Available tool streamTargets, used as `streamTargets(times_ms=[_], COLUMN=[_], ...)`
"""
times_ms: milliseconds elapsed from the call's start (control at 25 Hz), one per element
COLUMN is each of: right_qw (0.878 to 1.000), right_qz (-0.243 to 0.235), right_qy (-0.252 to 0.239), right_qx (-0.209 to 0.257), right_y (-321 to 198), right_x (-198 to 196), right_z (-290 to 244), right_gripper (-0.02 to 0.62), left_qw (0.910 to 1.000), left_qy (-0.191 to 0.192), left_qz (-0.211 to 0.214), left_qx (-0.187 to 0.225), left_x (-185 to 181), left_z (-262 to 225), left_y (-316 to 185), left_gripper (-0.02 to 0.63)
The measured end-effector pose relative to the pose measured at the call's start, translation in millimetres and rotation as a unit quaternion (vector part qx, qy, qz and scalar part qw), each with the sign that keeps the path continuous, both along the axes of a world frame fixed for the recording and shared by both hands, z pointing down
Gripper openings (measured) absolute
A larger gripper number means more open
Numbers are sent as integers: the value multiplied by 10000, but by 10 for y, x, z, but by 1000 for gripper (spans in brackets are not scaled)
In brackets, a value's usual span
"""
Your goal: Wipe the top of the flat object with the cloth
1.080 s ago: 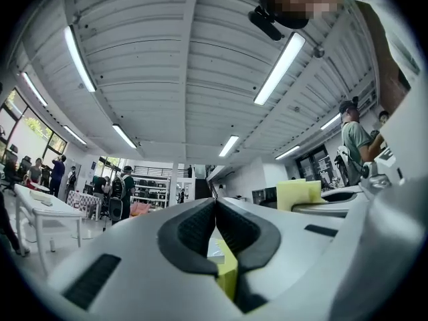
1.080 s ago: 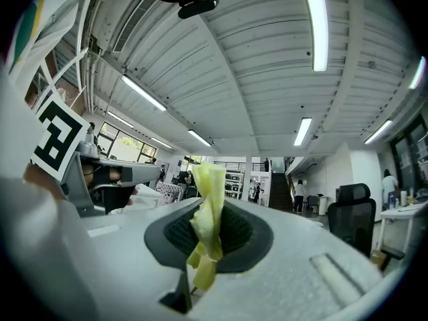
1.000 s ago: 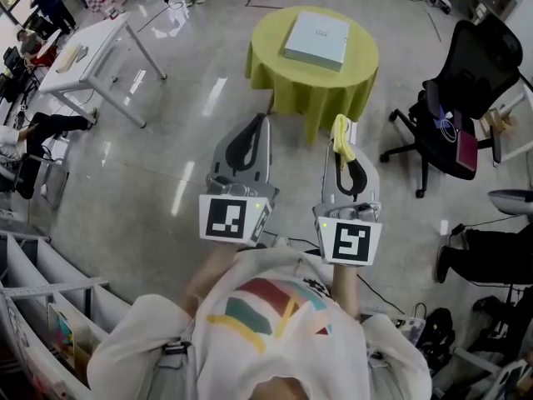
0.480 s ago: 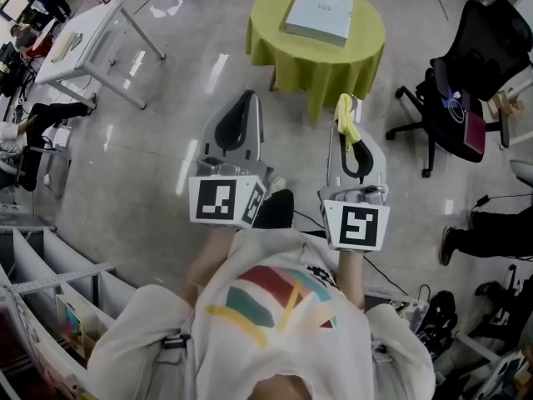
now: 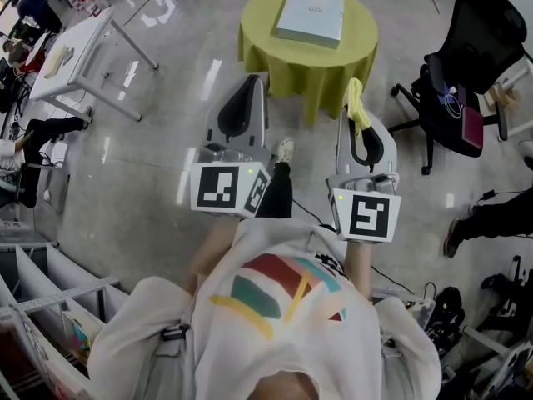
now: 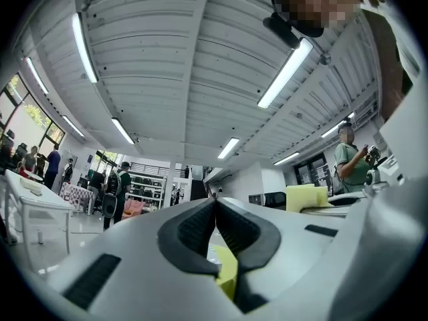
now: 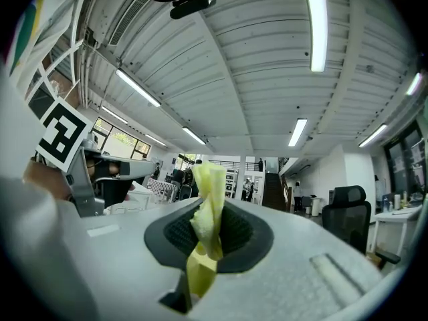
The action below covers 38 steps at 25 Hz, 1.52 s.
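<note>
Cloth (image 7: 208, 186) pinched in right tool (image 5: 356, 117), flat object (image 5: 310, 17) well ahead

- Left gripper (image 5: 253, 82) and right gripper (image 5: 358, 117): both advance toward far side; tips now near the near edge of round table (image 5: 275, 57).
- Cloth (image 5: 356, 98): travels forward with right gripper.
- Leg (image 5: 277, 192) and shoe (image 5: 286, 149): now show between grippers, stepping forward; not visible in earliest picture.
- Flat object (image 5: 311, 17): sits closer to far edge of head view.
- Office chair (image 5: 466, 65) at right, white table (image 5: 83, 48) at left: now more nearly beside person.
</note>
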State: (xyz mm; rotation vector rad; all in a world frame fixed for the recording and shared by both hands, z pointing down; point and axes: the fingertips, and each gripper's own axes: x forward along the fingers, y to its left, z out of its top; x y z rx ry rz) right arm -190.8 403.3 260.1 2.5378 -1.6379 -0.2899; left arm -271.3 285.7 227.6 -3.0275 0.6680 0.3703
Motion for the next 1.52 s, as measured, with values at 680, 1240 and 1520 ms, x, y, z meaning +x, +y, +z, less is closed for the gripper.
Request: streamTargets(times_ms=[680, 1240, 1520], right_qw=[9988, 9960, 9949], right_qz=[365, 569, 639], right_qy=[-33, -522, -604], right_qx=[-339, -449, -485], right_y=[-1505, -2998, -3027], right_x=[1700, 3279, 3756], right_z=[203, 146, 105], right_gripper=[28, 28, 28], left_qw=[9978, 9969, 9941], left_qy=[-207, -411, -631], left_qz=[65, 361, 409], left_qx=[-624, -574, -779], left_x=[1637, 3432, 3823], left_z=[339, 305, 341], left_y=[-1834, -3513, -3500], left_gripper=[14, 14, 14])
